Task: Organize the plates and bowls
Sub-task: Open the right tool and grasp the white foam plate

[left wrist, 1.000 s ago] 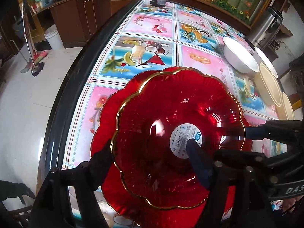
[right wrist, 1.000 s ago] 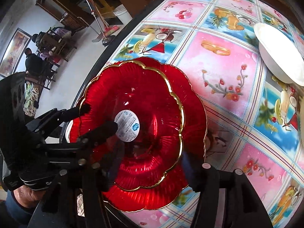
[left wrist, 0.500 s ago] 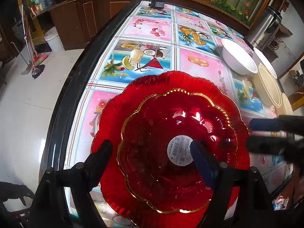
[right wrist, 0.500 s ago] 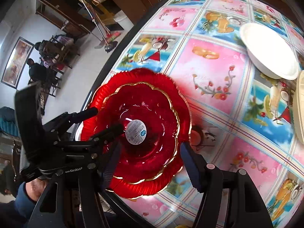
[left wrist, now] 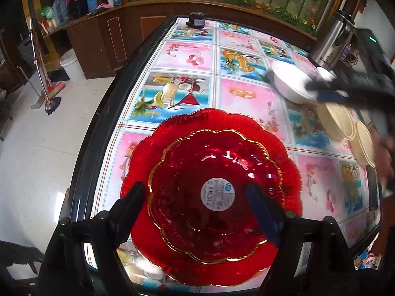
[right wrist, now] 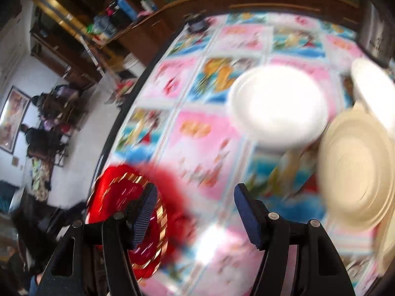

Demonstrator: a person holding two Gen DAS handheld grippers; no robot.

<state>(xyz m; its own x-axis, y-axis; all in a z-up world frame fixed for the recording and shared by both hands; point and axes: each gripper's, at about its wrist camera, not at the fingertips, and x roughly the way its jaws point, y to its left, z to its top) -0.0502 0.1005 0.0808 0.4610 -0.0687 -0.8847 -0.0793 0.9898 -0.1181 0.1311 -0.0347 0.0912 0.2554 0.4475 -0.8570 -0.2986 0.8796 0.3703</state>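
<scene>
A small red glass bowl with a gold rim point(left wrist: 214, 192) sits inside a larger red scalloped plate point(left wrist: 284, 162) near the table's front edge. My left gripper point(left wrist: 200, 202) is open above them, holding nothing. My right gripper point(right wrist: 195, 212) is open and empty over the table, with the red stack point(right wrist: 123, 197) at its lower left. It shows blurred in the left wrist view point(left wrist: 328, 93) near the white bowl point(left wrist: 288, 81). In the right wrist view the white bowl point(right wrist: 279, 108) lies ahead and a cream plate point(right wrist: 355, 172) to the right.
The table has a colourful fruit-print cloth point(left wrist: 187, 93) and a dark rim point(left wrist: 93, 133). Cream plates point(left wrist: 340, 123) lie along the right side. A steel kettle point(left wrist: 330, 46) stands at the back right. A small black device point(left wrist: 196, 21) sits at the far edge.
My right gripper has left the red stack and swung right toward the white bowl and cream plates. My left gripper has drawn back a little. The red bowl rests nested in the red plate.
</scene>
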